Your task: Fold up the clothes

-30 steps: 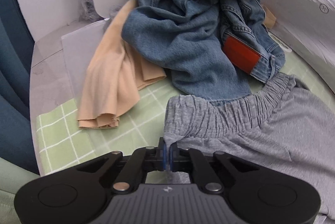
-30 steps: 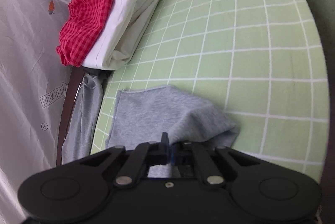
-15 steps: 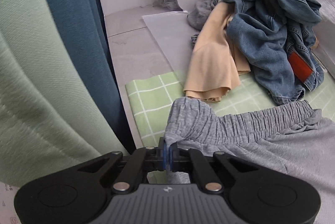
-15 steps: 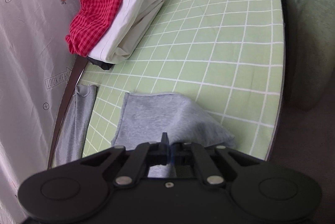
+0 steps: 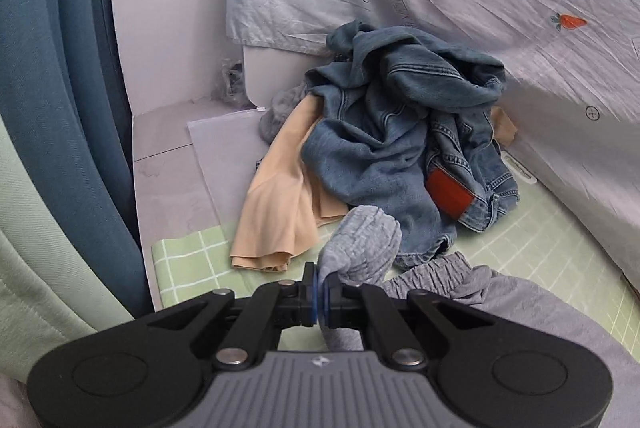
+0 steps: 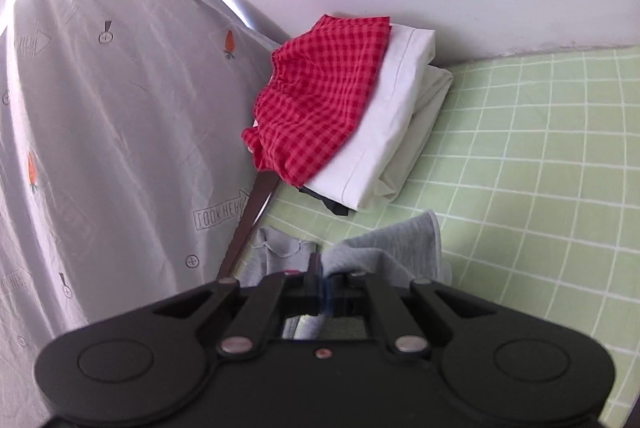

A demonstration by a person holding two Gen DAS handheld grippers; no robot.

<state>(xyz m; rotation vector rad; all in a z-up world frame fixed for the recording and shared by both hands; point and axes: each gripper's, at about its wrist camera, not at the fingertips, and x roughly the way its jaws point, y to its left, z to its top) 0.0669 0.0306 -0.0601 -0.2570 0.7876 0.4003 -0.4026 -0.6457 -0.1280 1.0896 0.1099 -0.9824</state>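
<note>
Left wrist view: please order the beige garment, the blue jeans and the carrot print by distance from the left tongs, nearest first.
1. Beige garment, just beyond the left tongs, slightly left.
2. Blue jeans, behind it, to the right.
3. Carrot print, far upper right on the grey sheet.

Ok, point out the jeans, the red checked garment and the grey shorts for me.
jeans (image 5: 384, 148): left wrist view, crumpled denim middle.
red checked garment (image 6: 320, 100): right wrist view, centre of top face.
grey shorts (image 5: 366, 242): left wrist view, bunched waistband by the gripper.
</note>
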